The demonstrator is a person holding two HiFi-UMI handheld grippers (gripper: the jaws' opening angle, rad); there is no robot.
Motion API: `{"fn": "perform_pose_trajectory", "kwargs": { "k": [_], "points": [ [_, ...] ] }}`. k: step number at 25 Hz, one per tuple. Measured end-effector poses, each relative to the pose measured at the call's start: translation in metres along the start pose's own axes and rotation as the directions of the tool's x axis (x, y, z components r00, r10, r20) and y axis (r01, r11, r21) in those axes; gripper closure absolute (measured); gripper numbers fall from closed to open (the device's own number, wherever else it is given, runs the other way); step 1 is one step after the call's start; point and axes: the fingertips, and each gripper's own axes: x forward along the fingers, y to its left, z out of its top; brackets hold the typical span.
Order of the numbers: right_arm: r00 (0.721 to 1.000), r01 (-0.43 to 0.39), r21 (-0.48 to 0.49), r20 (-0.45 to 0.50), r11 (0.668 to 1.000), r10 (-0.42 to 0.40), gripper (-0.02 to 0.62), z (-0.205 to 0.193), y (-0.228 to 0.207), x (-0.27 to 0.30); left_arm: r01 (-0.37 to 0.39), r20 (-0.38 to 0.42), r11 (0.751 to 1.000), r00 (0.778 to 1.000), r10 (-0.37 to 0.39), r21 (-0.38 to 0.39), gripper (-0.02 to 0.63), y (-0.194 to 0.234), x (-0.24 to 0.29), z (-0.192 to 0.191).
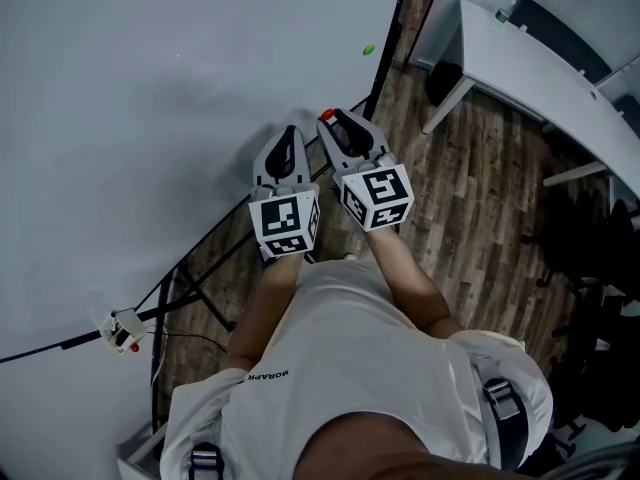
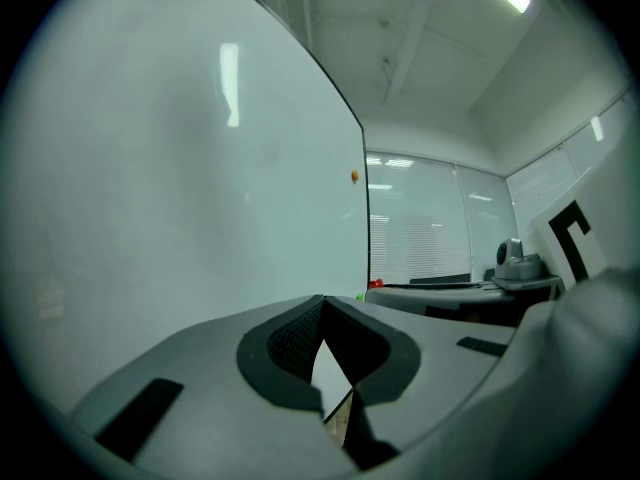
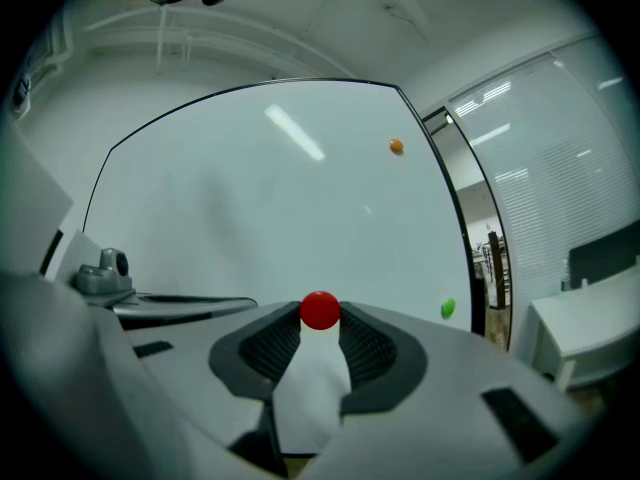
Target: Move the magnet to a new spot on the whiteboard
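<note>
Close before the whiteboard (image 3: 250, 198), the jaws of the right gripper (image 3: 320, 316) pinch the red magnet (image 3: 320, 310) at their very tips, seemingly ready to carry it elsewhere; the left gripper (image 2: 322, 303) idles alongside, jaws closed together on nothing

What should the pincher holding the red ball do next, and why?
Probably carry the red magnet to a bare patch of the whiteboard and set it there. The right gripper has its jaws pinched on it at their tips, so the grab looks done, and the board shows plenty of free space away from the orange magnet and the green magnet.
</note>
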Motion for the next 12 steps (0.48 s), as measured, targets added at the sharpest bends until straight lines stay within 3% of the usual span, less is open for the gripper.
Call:
{"fn": "perform_pose_trajectory", "kwargs": {
  "k": [12],
  "points": [
    [1.0, 0.008, -0.001, 0.0, 1.0, -0.008, 0.468, -0.0032, -0.0017, -0.008, 0.012, 0.001, 1.0, 1.0, -0.012, 0.012, 0.603, -0.0061, -0.0018, -0.0012]
  ]
}}
